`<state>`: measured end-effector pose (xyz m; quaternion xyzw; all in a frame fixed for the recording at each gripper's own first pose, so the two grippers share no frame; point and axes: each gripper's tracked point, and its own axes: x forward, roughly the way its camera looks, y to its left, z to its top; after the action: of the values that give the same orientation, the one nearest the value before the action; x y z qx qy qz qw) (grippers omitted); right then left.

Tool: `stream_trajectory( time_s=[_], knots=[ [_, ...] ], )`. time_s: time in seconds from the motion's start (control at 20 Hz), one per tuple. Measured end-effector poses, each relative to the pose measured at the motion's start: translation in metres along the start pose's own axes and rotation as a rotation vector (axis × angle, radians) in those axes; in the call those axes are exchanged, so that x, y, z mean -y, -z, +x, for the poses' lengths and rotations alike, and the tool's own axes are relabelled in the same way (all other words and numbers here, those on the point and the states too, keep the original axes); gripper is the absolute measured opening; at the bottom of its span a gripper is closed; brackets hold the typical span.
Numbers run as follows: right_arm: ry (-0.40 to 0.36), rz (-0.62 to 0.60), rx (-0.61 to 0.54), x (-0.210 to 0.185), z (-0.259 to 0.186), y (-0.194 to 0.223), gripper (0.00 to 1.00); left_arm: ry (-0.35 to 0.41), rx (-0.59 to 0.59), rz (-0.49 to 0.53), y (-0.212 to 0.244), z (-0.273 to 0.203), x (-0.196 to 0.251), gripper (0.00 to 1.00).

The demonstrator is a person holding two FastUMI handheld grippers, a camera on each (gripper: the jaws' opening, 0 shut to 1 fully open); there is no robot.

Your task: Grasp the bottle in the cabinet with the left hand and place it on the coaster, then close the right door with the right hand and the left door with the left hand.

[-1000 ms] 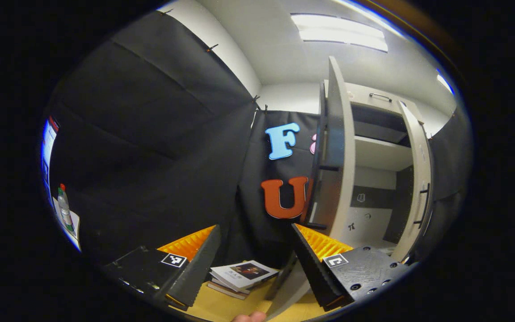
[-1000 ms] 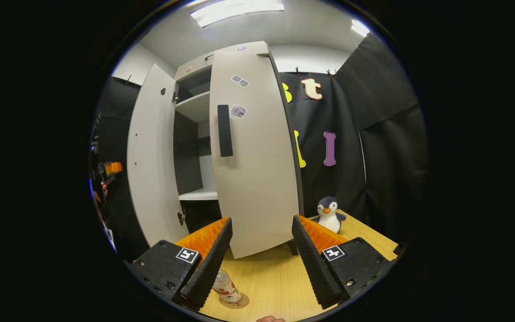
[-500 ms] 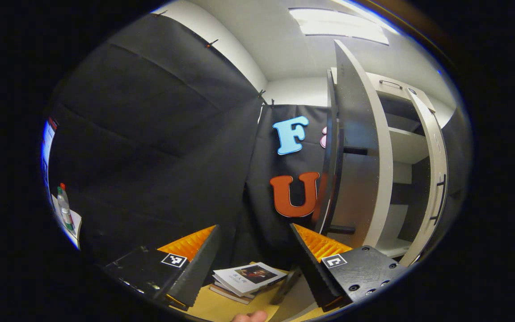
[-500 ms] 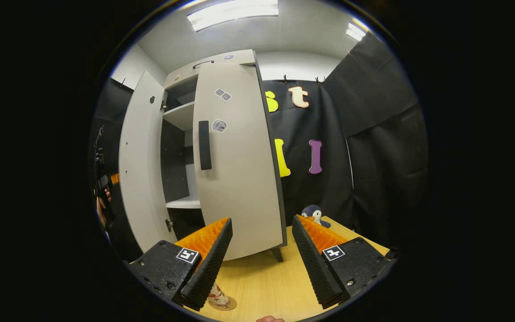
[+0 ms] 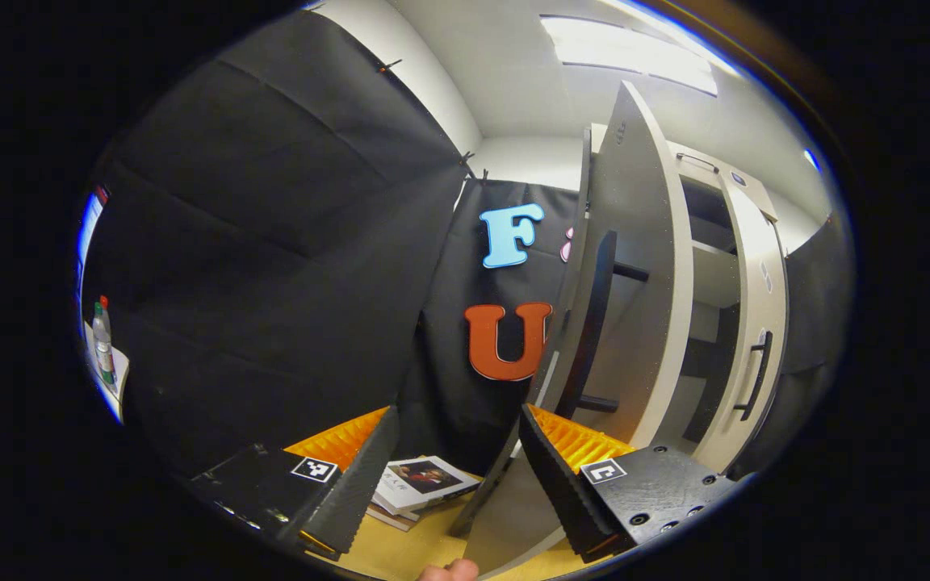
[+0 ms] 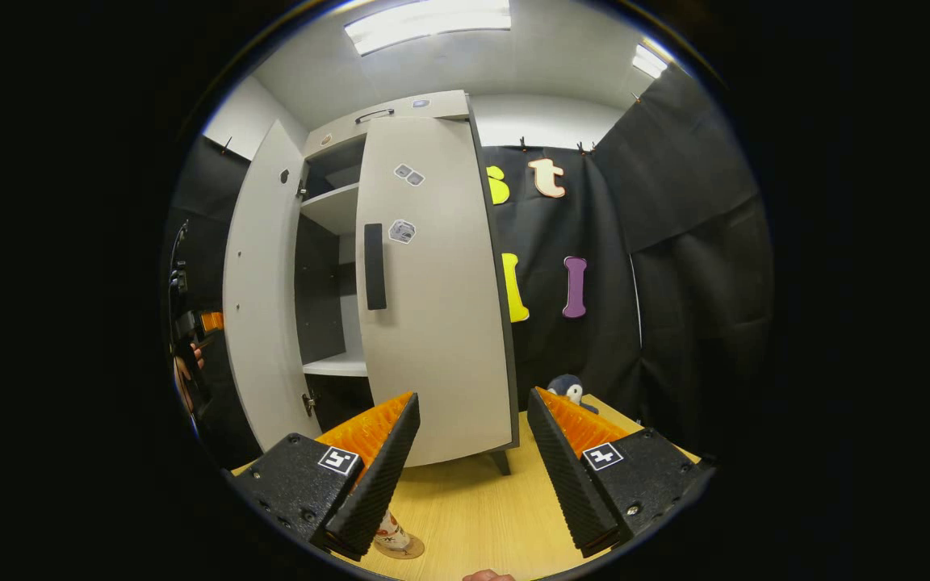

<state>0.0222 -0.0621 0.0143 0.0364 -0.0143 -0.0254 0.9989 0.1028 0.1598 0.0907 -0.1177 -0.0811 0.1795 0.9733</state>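
Observation:
In the right gripper view, the small clear bottle (image 6: 391, 532) stands on the round coaster (image 6: 407, 551) on the wooden table, half hidden behind my right gripper's near finger. My right gripper (image 6: 471, 395) is open, a short way in front of the cabinet's right door (image 6: 441, 323), which stands almost shut. The left door (image 6: 259, 298) is wide open. In the left gripper view, my left gripper (image 5: 457, 411) is open beside the left door's outer face (image 5: 643, 266), close to its black bar handle (image 5: 594, 323). That door's lower corner reaches down between the fingers.
A stack of books (image 5: 412, 478) lies on the table left of the cabinet. A plush penguin (image 6: 568, 389) sits on the table right of the cabinet. The other gripper and the hand holding it (image 6: 190, 355) appear behind the left door. Black cloth walls surround the table.
The right door swung further toward shut in the first half second, then barely moved. My left gripper has come round to the left door's outer face, whose handle now looks nearer.

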Motion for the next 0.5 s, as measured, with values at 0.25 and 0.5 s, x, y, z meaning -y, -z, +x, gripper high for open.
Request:
stream_trajectory(
  time_s=[0.25, 0.5],
  knots=[
    [0.01, 0.008, -0.005, 0.0, -0.004, -0.007, 0.83, 0.134, -0.031, -0.008, 0.016, -0.007, 0.055, 0.94],
    [0.07, -0.045, 0.003, 0.014, -0.022, -0.012, 0.83, 0.239, -0.057, -0.038, 0.033, 0.0, 0.108, 0.94]
  ],
)
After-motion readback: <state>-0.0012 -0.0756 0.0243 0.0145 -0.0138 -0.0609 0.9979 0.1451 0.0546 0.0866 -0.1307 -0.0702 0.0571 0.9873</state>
